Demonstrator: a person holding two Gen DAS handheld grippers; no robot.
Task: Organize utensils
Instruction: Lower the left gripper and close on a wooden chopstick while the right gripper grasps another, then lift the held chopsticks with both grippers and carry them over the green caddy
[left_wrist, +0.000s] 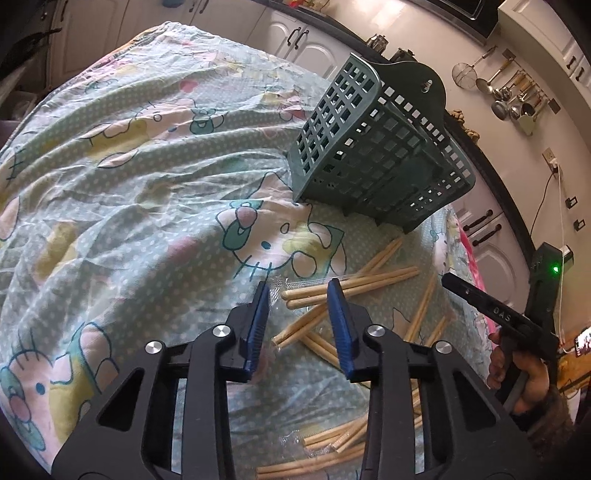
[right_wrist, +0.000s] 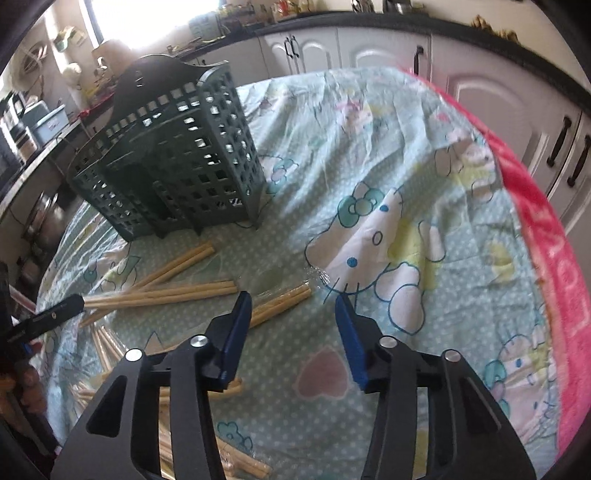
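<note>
Chopsticks (left_wrist: 332, 291) are straddled by the half-open left gripper (left_wrist: 299, 291), nothing clamped, for dropping into the basket (left_wrist: 369, 155).

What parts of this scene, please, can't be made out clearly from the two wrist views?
- Inside of the green basket: both views, its lattice walls screen it, contents unclear.
- Chopsticks nearest the person: left wrist view, hidden behind the left gripper.
- Chopstick pile: right wrist view, cut off by the bottom edge and the right gripper.
- Clear wrapping: too faint to trace.
</note>
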